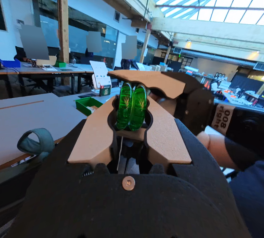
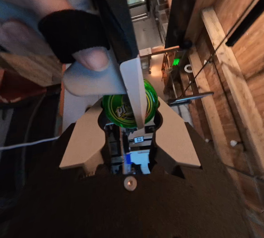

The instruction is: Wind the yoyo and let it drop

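Observation:
A clear green yoyo (image 1: 131,107) is held in the air, seen edge-on in the left wrist view. My left gripper (image 1: 131,102) is shut on its two flat faces. The right gripper's tan upper finger (image 1: 150,81) comes in from the right and lies over the rim. In the right wrist view the yoyo (image 2: 121,111) shows its printed face, and my right gripper (image 2: 130,102) is closed across its rim. A left finger (image 2: 135,88) crosses that face. A white string (image 1: 120,152) hangs from the yoyo and runs off to the left in the right wrist view (image 2: 28,144).
Grey tables (image 1: 35,117) lie below and to the left, with a green bin (image 1: 85,104) and a card stand (image 1: 100,77). A grey-green strap loop (image 1: 35,141) is at lower left. A wooden post (image 1: 62,17) stands behind. A hand (image 2: 92,60) holds the left gripper.

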`<state>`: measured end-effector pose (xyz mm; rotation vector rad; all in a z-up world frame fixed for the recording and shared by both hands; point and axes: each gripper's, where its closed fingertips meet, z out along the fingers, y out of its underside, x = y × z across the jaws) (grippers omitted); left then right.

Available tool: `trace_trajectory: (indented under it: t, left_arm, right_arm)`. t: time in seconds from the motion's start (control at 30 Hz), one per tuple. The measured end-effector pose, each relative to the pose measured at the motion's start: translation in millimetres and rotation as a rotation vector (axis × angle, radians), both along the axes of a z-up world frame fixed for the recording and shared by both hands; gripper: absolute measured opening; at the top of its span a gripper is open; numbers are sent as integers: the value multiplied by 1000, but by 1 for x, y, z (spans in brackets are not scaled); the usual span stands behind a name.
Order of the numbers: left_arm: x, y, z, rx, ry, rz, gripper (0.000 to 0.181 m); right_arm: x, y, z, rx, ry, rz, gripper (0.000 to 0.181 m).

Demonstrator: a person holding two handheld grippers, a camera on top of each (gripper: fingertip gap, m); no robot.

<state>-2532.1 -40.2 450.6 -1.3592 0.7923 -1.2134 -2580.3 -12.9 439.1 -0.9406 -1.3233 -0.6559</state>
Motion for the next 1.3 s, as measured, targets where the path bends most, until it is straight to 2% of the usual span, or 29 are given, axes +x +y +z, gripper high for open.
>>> trace_trajectory:
  t: [0.1,0.13,0.17,0.2,0.23,0.3,0.37,0.4,0.43,0.47,0.57,0.6,0.67,0.7,0.73,0.77,0.83,0.87,0.93,0.97,1.03,1.1,1.17,1.2,1.23,1.3]
  left_arm:
    - [6,-4,-13,-42,114,-58,38]
    - [8,-6,-18,-47,159,-84,40]
    - [10,-8,-22,-48,199,-99,39]
    - [9,-7,-22,-42,207,-91,38]
    - [6,-4,-16,-23,179,-64,31]
    - [-2,-3,-2,8,80,-27,28]
    - [-8,-3,8,12,-16,2,28]
    - [-8,-2,9,4,-45,14,28]
    - [-4,-5,7,-6,-51,2,29]
    - [1,-9,2,-20,-43,-19,29]
    - [3,-2,-12,-60,31,-28,31]
    - [7,-3,-18,-79,75,-52,34]
    - [18,-8,-30,-99,169,-118,37]
    - [21,-9,-35,-83,200,-126,34]
    - [21,-6,-33,-52,192,-106,32]
    - [17,-4,-28,-33,169,-80,30]
    - [9,-2,-15,-29,90,-57,29]
    - [5,0,-9,-36,42,-43,29]
    - [4,0,-11,-60,18,-38,29]
    - [8,1,-17,-75,33,-36,31]
    - [14,7,-34,-57,112,22,32]
    - [21,6,-60,-70,247,2,35]
    - [27,-4,-82,-184,329,-120,35]
    - [29,-9,-82,-251,303,-195,34]
    - [30,-15,-80,-294,277,-271,34]
    - [30,-16,-75,-330,241,-338,33]
  right_arm:
    - [5,-3,-1,254,-501,56,64]
    - [5,-6,-7,284,-619,90,64]
    - [5,-8,-12,266,-663,114,64]
    - [5,-7,-11,238,-618,113,65]
    - [5,-4,-5,207,-502,82,69]
    - [11,5,3,65,-180,-22,92]
    - [8,2,-6,-99,78,0,97]
    - [4,-2,-6,-96,147,30,91]
    - [6,-2,3,-23,187,15,72]
    - [12,-1,8,40,160,-24,63]
    - [15,6,4,54,-62,-43,63]
    - [15,5,4,106,-210,-34,63]
    - [11,-5,-11,237,-604,74,62]
    - [11,-7,-15,266,-701,95,63]
    - [12,-4,-12,248,-683,65,63]
    - [11,0,-6,212,-591,35,67]
    - [13,7,6,108,-284,-37,91]
    - [14,8,2,24,-141,-64,98]
    - [8,6,-9,-53,31,-57,98]
    - [4,4,-11,-27,64,-50,86]
    - [6,9,-25,22,-17,-105,68]
    - [3,7,-44,46,-239,-40,67]
    - [8,5,-60,78,-503,31,67]
    - [6,0,-63,97,-598,95,67]
    - [6,-3,-66,82,-662,146,66]
    - [7,-1,-65,12,-678,148,67]
